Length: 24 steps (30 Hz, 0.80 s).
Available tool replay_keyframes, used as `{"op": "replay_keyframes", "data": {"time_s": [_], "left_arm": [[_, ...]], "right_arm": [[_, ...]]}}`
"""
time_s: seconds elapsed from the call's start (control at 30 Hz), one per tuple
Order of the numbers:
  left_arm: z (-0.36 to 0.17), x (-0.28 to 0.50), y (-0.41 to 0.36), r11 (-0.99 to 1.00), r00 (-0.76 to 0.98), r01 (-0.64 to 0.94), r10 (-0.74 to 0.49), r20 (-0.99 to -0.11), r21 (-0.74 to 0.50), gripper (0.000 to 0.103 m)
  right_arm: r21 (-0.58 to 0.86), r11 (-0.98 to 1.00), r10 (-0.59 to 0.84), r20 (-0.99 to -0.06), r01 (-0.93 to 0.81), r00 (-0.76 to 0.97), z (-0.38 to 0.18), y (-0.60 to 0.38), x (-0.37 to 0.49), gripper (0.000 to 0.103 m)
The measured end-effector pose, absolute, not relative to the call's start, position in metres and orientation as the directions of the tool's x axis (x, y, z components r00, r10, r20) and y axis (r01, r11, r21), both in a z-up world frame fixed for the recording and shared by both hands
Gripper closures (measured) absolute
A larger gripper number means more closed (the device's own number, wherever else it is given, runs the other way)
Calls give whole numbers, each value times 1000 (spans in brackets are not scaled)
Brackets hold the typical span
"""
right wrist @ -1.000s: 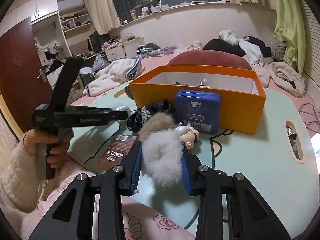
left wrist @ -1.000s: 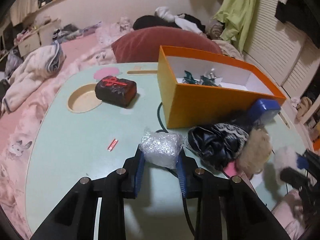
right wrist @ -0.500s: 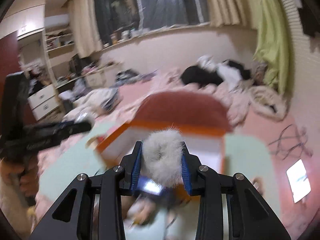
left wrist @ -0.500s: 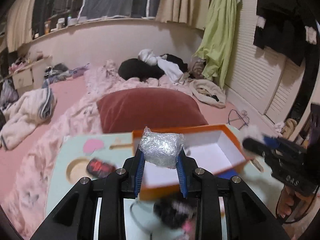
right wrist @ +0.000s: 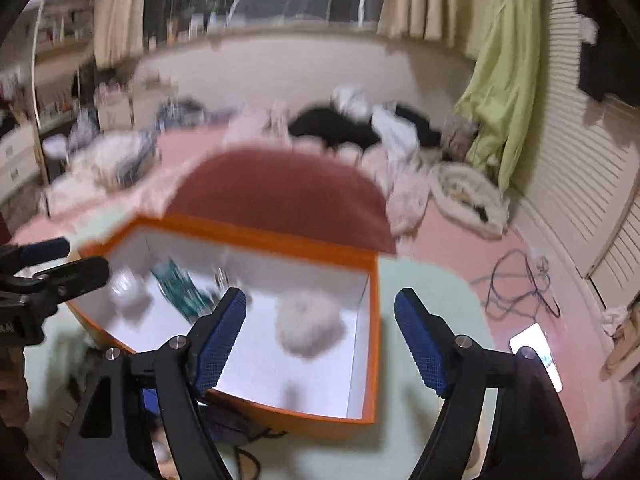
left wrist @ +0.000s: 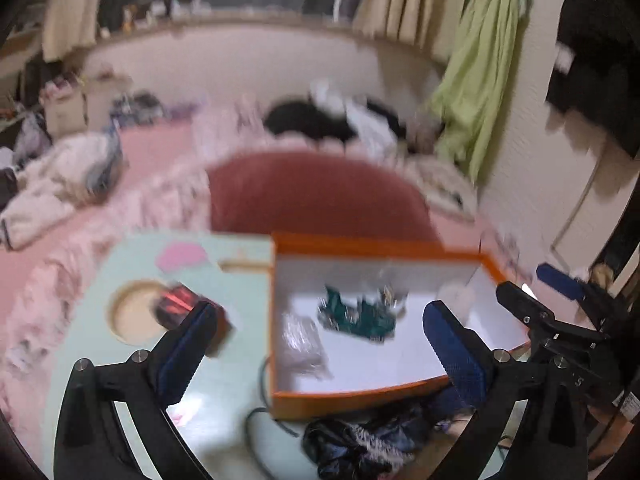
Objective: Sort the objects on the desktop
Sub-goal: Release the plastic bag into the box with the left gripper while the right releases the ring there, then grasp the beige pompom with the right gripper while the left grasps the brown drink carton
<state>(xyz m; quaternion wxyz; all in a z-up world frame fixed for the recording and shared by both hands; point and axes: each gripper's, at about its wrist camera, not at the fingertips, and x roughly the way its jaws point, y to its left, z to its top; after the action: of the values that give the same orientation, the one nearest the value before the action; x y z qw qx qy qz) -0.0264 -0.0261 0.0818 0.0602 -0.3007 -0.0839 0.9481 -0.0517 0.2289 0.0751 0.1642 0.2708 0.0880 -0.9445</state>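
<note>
An orange box (left wrist: 360, 398) with a white inside stands on the pale green table (left wrist: 240, 364). My left gripper (left wrist: 320, 344) is open and empty above the box's near left part. A crinkled clear plastic bag (left wrist: 302, 344) lies inside the box below it, beside teal items (left wrist: 360, 314). My right gripper (right wrist: 320, 340) is open and empty above the box (right wrist: 304, 416). A white fluffy ball (right wrist: 310, 324) is in the box between its fingers. The plastic bag shows blurred in the right wrist view (right wrist: 126, 294).
A dark red-marked block (left wrist: 182, 308) sits by a round recess (left wrist: 128, 314) at the table's left. A pile of dark fabric items (left wrist: 360, 446) and a black cable (left wrist: 264, 412) lie in front of the box. A red cushion (left wrist: 316, 196) lies behind the table.
Both grippers rose from the table to over the box, then opened. The plastic bag and the fluffy ball left the jaws and now are in the box.
</note>
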Motion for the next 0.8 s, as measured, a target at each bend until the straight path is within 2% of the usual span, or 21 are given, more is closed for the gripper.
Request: {"op": "replay_keyframes", "data": {"time_s": [0.07, 0.17, 0.27, 0.33, 0.47, 0.53, 0.6, 0.67, 0.8], "left_arm": [[93, 0, -41, -975, -838, -59, 165, -521, -213, 0], [92, 30, -55, -977, -834, -69, 168, -525, -202, 0], [69, 49, -66, -989, -797, -14, 99, -595, -146, 0], [49, 47, -67, -991, -746, -14, 100, -659, -134, 0], [4, 54, -69, -994, -662, 25, 64, -746, -107, 0], [-7, 62, -58, -999, -696, 47, -30, -717, -4, 0], [-8, 65, -51, -1000, -722, 27, -20, -691, 1, 0], [-9, 65, -52, -1000, -729, 8, -1, -685, -8, 0], [-10, 69, -55, -1000, -742, 4, 5, -671, -11, 0]], "right_arm": [[-29, -927, -311, -500, 375, -808, 88, 234, -35, 26], [25, -902, -384, -507, 432, -772, 93, 233, -13, 26], [24, -870, -430, -527, 493, -733, 88, 228, 14, 26], [19, -848, -444, -572, 530, -690, 77, 224, 24, 26], [-46, -831, -397, -648, 554, -650, 51, 216, 46, 26], [-87, -835, -354, -671, 544, -651, 37, 217, 50, 26], [-65, -847, -309, -747, 528, -588, 12, 218, 45, 25], [6, -856, -337, -764, 517, -550, 6, 227, 40, 21], [-8, -884, -294, -767, 467, -571, 3, 232, 36, 20]]}}
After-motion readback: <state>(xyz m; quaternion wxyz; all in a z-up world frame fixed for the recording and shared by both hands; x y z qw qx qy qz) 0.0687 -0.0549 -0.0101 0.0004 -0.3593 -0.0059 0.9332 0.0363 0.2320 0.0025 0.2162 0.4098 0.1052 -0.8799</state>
